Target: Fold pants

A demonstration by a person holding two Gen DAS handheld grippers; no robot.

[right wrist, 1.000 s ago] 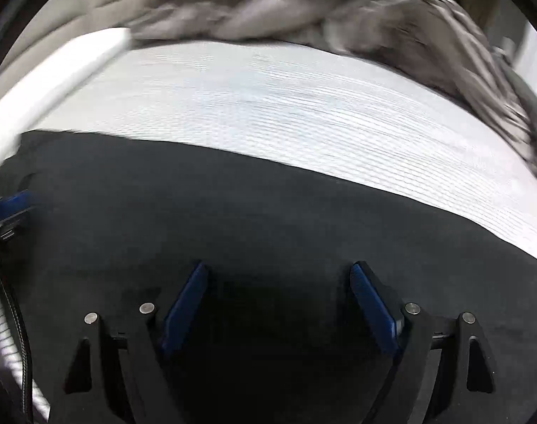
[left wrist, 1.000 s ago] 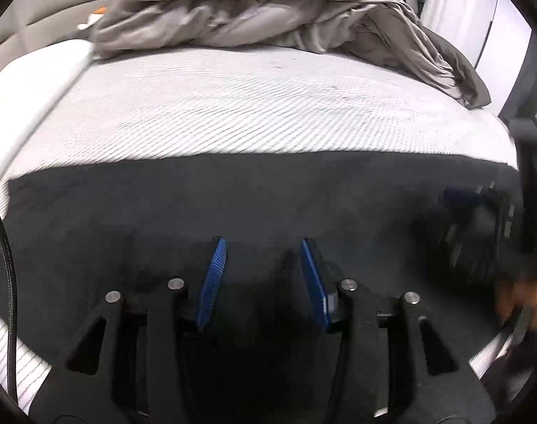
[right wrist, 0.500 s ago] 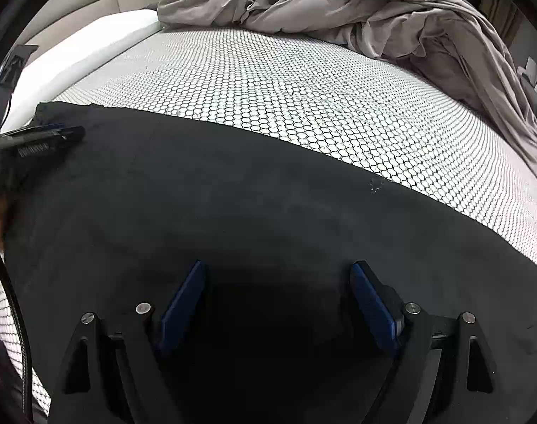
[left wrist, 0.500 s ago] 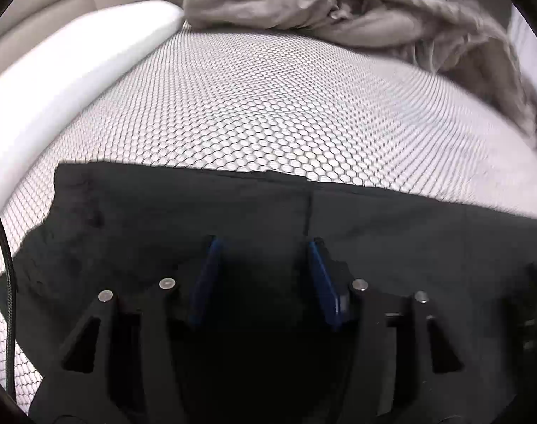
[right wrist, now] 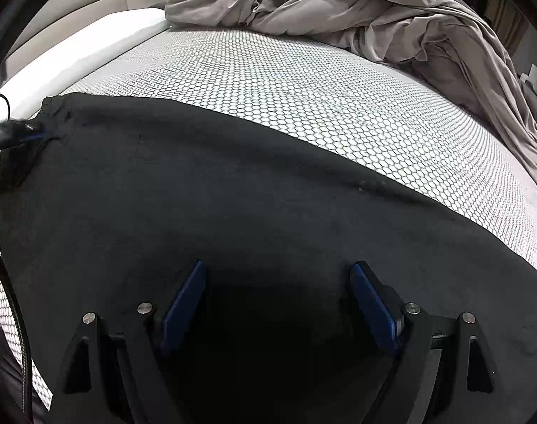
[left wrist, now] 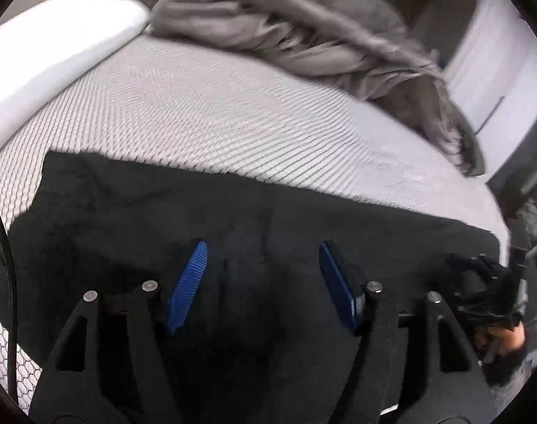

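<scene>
Black pants flat on the bed, both tools above them.

Nearest: left hand-held gripper (left wrist: 263,282), jaws just been opening, nothing between them; right hand-held gripper (right wrist: 277,304) spread wide, empty. Black pants (right wrist: 233,194) lie spread across the honeycomb-patterned mattress (right wrist: 286,81). Beyond: bare mattress, then rumpled grey duvet (right wrist: 339,10) heaped at the far end; white pillow (left wrist: 53,49) far left.

Each black hand-held gripper (left wrist: 263,282) has blue ribbed pads (left wrist: 187,286) and silver screws (left wrist: 149,286).
</scene>
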